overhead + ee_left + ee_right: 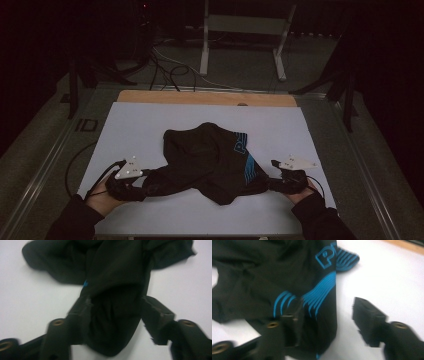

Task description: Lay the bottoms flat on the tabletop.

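White bench (pixel 150 125) carries a black garment (pixel 210 160); left claw (pixel 145 187) and right claw (pixel 272 182) gape apart, cloth between.

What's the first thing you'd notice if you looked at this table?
A crumpled black garment with bright blue stripes lies in the middle of the white table. At each side a hand holds a gripper to it: the left gripper and the right gripper, both with jaws open around the cloth's edges.

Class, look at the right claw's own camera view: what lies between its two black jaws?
The edge of the black fabric garment with blue stripes lies there beside the left jaw; the remaining gap shows bare white table surface. The right claw stands open.
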Motion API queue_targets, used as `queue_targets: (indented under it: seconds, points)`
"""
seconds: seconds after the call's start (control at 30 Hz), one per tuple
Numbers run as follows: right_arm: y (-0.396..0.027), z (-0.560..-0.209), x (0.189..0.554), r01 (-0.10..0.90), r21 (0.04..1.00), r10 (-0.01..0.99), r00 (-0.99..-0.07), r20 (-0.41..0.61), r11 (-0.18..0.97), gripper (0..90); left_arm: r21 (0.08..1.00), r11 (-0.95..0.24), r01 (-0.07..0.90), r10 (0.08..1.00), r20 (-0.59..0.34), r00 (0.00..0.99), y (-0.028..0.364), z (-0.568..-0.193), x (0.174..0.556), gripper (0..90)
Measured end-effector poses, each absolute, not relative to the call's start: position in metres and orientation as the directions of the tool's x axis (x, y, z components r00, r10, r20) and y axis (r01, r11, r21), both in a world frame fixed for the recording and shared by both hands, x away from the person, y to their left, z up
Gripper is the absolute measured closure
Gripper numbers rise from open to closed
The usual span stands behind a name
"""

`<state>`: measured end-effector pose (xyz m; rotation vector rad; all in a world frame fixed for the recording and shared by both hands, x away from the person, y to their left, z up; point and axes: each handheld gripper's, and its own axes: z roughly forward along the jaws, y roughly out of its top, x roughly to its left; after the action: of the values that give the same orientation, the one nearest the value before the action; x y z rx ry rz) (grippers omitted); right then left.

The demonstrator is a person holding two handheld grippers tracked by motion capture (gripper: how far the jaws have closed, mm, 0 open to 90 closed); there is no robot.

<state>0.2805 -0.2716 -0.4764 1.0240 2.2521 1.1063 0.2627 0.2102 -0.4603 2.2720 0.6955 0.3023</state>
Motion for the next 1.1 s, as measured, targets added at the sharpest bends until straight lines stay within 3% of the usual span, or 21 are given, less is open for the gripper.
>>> queue_targets:
  seconds: [0.17, 0.23, 0.4, 0.57, 0.77, 0.93, 1.1]
  points:
    - [-0.264, -0.474, 0.291, 0.413, 0.825, 0.771, -0.635, -0.041, 0.385, 29.1, 0.692, -0.620, 0.370, 0.516, 0.005, 0.856, 0.194, -0.464, 0.273, 35.7]
    - [-0.261, -0.476, 0.304, 0.454, 0.811, 0.756, -0.654, 0.021, 0.369, 31.5, 0.679, -0.627, 0.382, 0.518, -0.003, 0.855, 0.188, -0.471, 0.280, 33.2]
    - [-0.253, -0.484, 0.321, 0.455, 0.801, 0.738, -0.675, 0.026, 0.388, 35.2, 0.665, -0.633, 0.397, 0.525, -0.008, 0.851, 0.182, -0.484, 0.295, 33.1]
    - [-0.243, -0.500, 0.344, 0.486, 0.760, 0.740, -0.672, 0.011, 0.430, 33.2, 0.637, -0.656, 0.404, 0.515, -0.013, 0.857, 0.179, -0.495, 0.306, 37.3]
    - [-0.236, -0.510, 0.352, 0.521, 0.719, 0.725, -0.688, 0.036, 0.460, 58.2, 0.600, -0.686, 0.411, 0.498, -0.026, 0.867, 0.175, -0.502, 0.310, 51.1]
    - [-0.231, -0.508, 0.346, 0.491, 0.707, 0.709, -0.705, -0.020, 0.509, 86.9, 0.607, -0.687, 0.400, 0.499, -0.006, 0.867, 0.172, -0.500, 0.305, 83.3]
    - [-0.231, -0.497, 0.343, 0.494, 0.724, 0.705, -0.709, 0.016, 0.481, 88.9, 0.608, -0.689, 0.395, 0.496, -0.003, 0.869, 0.172, -0.492, 0.299, 86.7]
